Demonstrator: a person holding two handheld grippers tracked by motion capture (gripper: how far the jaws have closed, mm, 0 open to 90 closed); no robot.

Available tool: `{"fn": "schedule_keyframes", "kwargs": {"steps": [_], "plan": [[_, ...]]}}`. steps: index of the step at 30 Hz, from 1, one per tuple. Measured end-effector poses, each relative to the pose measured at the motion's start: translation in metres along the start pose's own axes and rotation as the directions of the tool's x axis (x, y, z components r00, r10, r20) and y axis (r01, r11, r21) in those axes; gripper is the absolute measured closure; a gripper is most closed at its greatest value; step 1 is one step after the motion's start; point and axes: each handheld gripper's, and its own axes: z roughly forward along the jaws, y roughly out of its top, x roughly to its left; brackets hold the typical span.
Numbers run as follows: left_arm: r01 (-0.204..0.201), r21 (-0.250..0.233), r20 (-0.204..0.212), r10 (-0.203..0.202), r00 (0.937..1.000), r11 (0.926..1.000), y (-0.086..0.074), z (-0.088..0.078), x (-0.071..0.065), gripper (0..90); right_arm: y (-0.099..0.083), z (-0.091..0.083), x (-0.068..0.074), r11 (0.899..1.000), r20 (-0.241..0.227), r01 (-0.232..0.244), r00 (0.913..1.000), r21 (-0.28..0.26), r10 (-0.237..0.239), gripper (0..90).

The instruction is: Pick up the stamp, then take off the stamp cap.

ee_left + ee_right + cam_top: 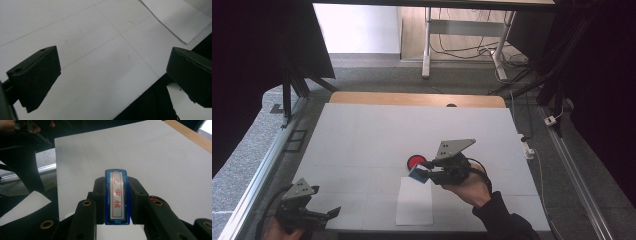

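High view first: my right gripper [424,170] sits near the middle of the table [362,130], and I've got the blue stamp [417,173] pinched between its jaws, poking out to the left toward my other hand. Right gripper view confirms the hold, the stamp [117,197] is clamped on its two long sides, its long axis running straight out along the jaws, the white label with red characters facing up at the camera. Now the relation that counts: the white sheet of paper [414,202] lies just on the near side of the stamp, below it and slightly toward me, while the red ink pad [415,161] sits just beyond it on the far side, almost touching in this view. So the stamp hangs between pad and paper, and I judge the next move is a short pull nearward and down onto the sheet. My left gripper [329,214] waits at the near left corner of the table, well apart, its jaws standing wide with nothing between them, bare table under them in the left gripper view. Right hand is clearly the one to do the pressing.
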Motion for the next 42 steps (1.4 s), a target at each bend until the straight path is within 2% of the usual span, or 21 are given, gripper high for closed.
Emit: {"fn": "schedule_keyframes", "kwargs": {"steps": [5, 7, 10, 15, 18, 23, 25, 27, 30, 35, 39, 42], "plan": [[0.007, -0.006, 0.018, -0.007, 0.9998, 1.0000, 0.000, -0.001, 0.001, 0.0, -0.001, -0.001, 0.001, 1.000, -0.001, 0.014, 0.9999, 0.012, -0.014, 71.6], [0.013, -0.004, 0.045, -0.012, 0.9989, 0.9999, 0.001, -0.001, 0.002, 0.0, 0.000, -0.002, 0.001, 1.000, -0.003, 0.014, 0.9999, 0.009, -0.014, 71.7], [0.000, -0.008, 0.084, 0.001, 0.9965, 1.0000, 0.003, 0.000, 0.003, 0.0, 0.000, -0.003, 0.001, 1.000, -0.003, 0.005, 1.0000, 0.005, -0.005, 71.6], [-0.068, -0.037, 0.105, 0.071, 0.9919, 0.9970, 0.008, 0.004, 0.001, 0.0, 0.000, -0.006, 0.002, 1.000, -0.010, -0.001, 1.0000, -0.009, 0.001, 71.6], [-0.077, -0.035, 0.124, 0.081, 0.9889, 0.9964, 0.013, 0.007, -0.001, 0.0, 0.001, -0.008, 0.002, 1.000, -0.013, -0.002, 0.9999, -0.017, 0.001, 71.6], [-0.118, -0.056, 0.142, 0.125, 0.9819, 0.9914, 0.022, 0.011, -0.006, 0.0, 0.001, -0.010, 0.002, 1.000, -0.017, -0.001, 0.9999, -0.023, 0.000, 71.6], [-0.112, -0.061, 0.150, 0.120, 0.9813, 0.9918, 0.024, 0.013, -0.008, 0.0, 0.002, -0.011, 0.003, 1.000, -0.022, 0.003, 0.9998, -0.023, -0.004, 71.6], [-0.113, -0.064, 0.177, 0.123, 0.9764, 0.9915, 0.027, 0.015, -0.008, 0.0, 0.002, -0.011, 0.003, 1.000, -0.022, 0.003, 0.9997, -0.026, -0.004, 71.6], [-0.118, -0.060, 0.196, 0.127, 0.9722, 0.9912, 0.031, 0.019, -0.009, 0.0, 0.003, -0.011, 0.004, 1.000, -0.025, 0.008, 0.9996, -0.028, -0.008, 71.6], [-0.121, -0.090, 0.260, 0.141, 0.9553, 0.9885, 0.040, 0.027, -0.008, 0.0, 0.004, -0.011, 0.005, 1.000, -0.032, 0.014, 0.9994, -0.026, -0.015, 71.6], [-0.147, -0.106, 0.276, 0.171, 0.9457, 0.9835, 0.048, 0.033, -0.011, 0.0, 0.004, -0.012, 0.004, 1.000, -0.035, 0.007, 0.9993, -0.029, -0.008, 71.7], [-0.151, -0.121, 0.292, 0.181, 0.9393, 0.9811, 0.055, 0.038, -0.014, 0.0, 0.005, -0.011, 0.004, 0.999, -0.040, 0.004, 0.9992, -0.037, -0.005, 71.6]]}}
